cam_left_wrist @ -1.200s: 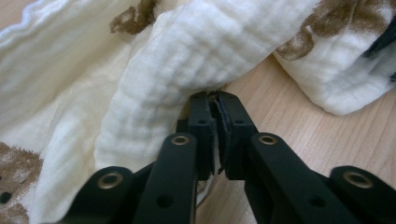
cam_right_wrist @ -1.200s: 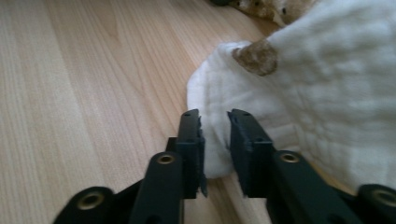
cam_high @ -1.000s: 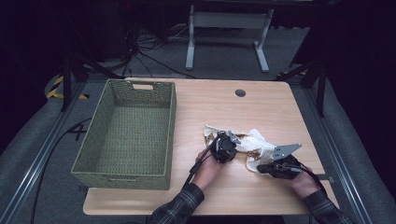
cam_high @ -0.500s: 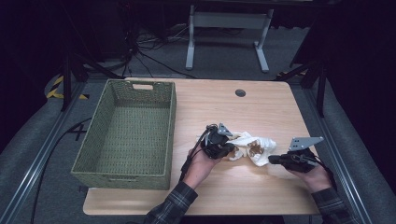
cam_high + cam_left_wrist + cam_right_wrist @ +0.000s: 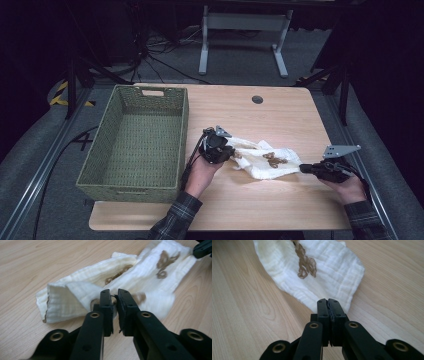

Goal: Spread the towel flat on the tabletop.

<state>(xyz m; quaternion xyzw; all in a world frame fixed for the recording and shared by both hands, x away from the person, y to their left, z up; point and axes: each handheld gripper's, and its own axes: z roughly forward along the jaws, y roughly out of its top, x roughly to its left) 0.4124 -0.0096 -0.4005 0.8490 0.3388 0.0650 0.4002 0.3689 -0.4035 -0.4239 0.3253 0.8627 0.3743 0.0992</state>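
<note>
the white cloth (image 5: 265,161) lies stretched on the table (image 5: 280,115) beside the basket (image 5: 135,135), half spread. the right gripper (image 5: 303,169) pinches its edge; the left gripper (image 5: 113,298), jaws just parting, lets go. folding or binning remains.

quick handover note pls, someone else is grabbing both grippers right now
Left gripper: jaws have just been opening, a narrow gap between them now, cloth edge right at the tips, grip looks let go or loose.
Right gripper: shut on the cloth's other end.
Cloth: cream with brown print, stretched between the two grippers over the table, partly folded at the left gripper's end.
Basket: at the table's left, nothing in it.
Done: cloth picked up at both ends.
Left: probably regrip, finish folding, perhaps into the basket.
</note>
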